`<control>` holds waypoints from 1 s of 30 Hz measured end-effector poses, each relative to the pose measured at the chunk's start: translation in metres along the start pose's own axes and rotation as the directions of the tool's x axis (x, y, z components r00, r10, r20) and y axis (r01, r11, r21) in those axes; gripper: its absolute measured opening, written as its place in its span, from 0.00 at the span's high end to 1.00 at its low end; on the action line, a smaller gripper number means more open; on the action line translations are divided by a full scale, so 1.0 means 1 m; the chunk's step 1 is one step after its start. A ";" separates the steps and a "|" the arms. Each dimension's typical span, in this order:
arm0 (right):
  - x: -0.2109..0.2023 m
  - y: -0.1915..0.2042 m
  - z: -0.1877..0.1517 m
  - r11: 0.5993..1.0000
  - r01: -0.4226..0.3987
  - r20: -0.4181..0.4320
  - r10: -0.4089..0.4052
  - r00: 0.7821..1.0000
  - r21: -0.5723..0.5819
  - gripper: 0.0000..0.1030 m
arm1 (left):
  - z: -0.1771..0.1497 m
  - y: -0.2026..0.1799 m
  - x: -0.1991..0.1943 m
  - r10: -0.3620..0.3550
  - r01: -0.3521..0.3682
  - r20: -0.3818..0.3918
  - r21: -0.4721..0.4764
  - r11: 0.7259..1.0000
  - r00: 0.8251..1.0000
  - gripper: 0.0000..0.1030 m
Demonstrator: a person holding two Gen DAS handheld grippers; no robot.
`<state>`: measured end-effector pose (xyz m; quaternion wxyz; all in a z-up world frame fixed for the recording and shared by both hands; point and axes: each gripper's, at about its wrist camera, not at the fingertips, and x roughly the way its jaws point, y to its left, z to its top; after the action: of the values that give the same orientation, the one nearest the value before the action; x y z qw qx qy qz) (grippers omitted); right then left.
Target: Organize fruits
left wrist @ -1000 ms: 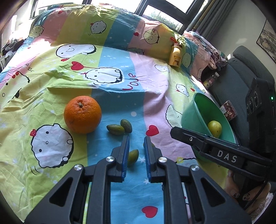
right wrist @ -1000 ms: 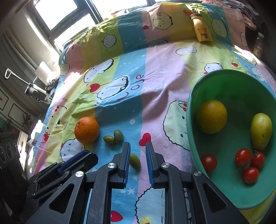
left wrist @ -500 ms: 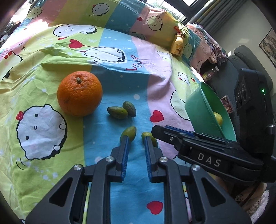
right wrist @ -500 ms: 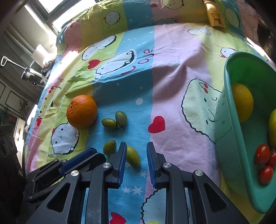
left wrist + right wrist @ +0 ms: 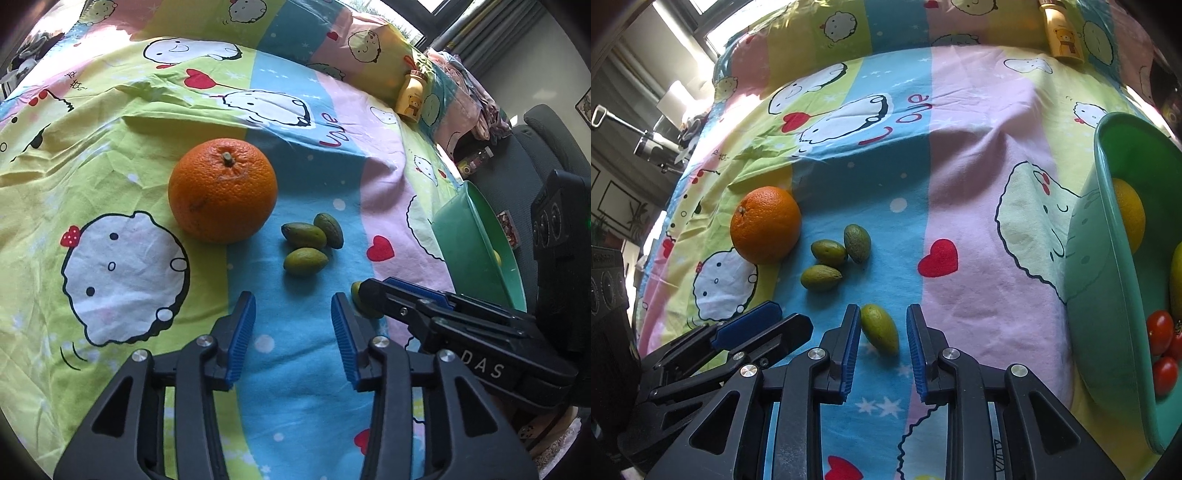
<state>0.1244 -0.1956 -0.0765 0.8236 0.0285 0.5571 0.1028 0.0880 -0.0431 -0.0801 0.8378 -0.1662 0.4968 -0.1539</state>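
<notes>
An orange (image 5: 222, 190) lies on the cartoon bedsheet, also in the right wrist view (image 5: 765, 224). Three small green fruits (image 5: 306, 260) cluster right of it; they also show in the right wrist view (image 5: 822, 277). My left gripper (image 5: 293, 321) is open and empty, just short of that cluster. My right gripper (image 5: 880, 323) is open with a fourth green fruit (image 5: 880, 328) lying between its fingers, untouched. A green bowl (image 5: 1108, 236) at right holds a yellow citrus (image 5: 1130, 218), a pear and cherry tomatoes (image 5: 1161, 339).
A yellow bear-print bottle (image 5: 410, 98) stands at the far side of the bed by the pillows. A dark chair (image 5: 546, 147) sits beyond the bed's right edge. The bowl rim (image 5: 476, 236) is tilted up on the sheet.
Both grippers opened wider. The left gripper pulled back from the green fruit it was at, which now lies by the cluster. The right gripper now straddles the fourth green fruit.
</notes>
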 end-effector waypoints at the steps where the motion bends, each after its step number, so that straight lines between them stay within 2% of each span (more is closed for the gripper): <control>1: 0.001 0.002 0.000 1.000 0.006 0.004 -0.005 1.000 -0.009 0.75 | 0.000 0.002 -0.001 -0.002 0.002 0.003 -0.004 1.000 1.000 0.58; 6: 0.006 0.013 -0.007 0.996 0.057 0.011 -0.057 0.998 -0.071 0.75 | 0.002 0.007 -0.002 0.010 -0.010 0.002 -0.020 1.000 1.000 0.57; 9: 0.006 0.016 -0.010 0.990 0.099 0.051 -0.094 0.994 -0.102 0.75 | 0.002 0.007 -0.001 0.010 -0.010 0.003 -0.015 1.000 1.000 0.57; 11: 0.006 0.016 -0.010 0.987 0.119 0.066 -0.112 0.992 -0.108 0.80 | 0.003 0.005 -0.001 0.014 -0.014 0.006 -0.003 1.000 1.000 0.57; 13: 0.006 0.015 -0.009 0.984 0.133 0.073 -0.125 0.989 -0.117 0.80 | 0.004 0.001 0.002 0.021 -0.021 0.009 0.011 1.000 1.000 0.56; 16: 0.003 0.005 -0.008 0.988 0.127 0.076 -0.121 0.990 -0.085 0.80 | 0.006 -0.005 0.009 0.027 -0.027 0.003 0.030 0.999 1.000 0.56; 20: -0.004 -0.008 -0.007 0.992 0.116 0.087 -0.112 0.990 -0.051 0.80 | 0.012 -0.016 0.016 0.075 -0.076 0.022 0.069 0.995 0.997 0.56; 28: -0.020 -0.020 -0.004 0.995 0.098 0.129 -0.094 0.987 -0.024 0.80 | 0.019 -0.028 0.030 0.054 -0.055 0.006 0.077 0.996 0.999 0.54; 30: -0.023 -0.020 -0.004 0.996 0.087 0.133 -0.083 0.988 -0.021 0.80 | 0.020 -0.027 0.030 0.042 -0.043 0.011 0.056 0.998 0.999 0.57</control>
<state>0.1151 -0.2200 -0.0606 0.8626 0.0003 0.5005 0.0732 0.1167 -0.0775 -0.0829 0.8476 -0.1328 0.4917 -0.1493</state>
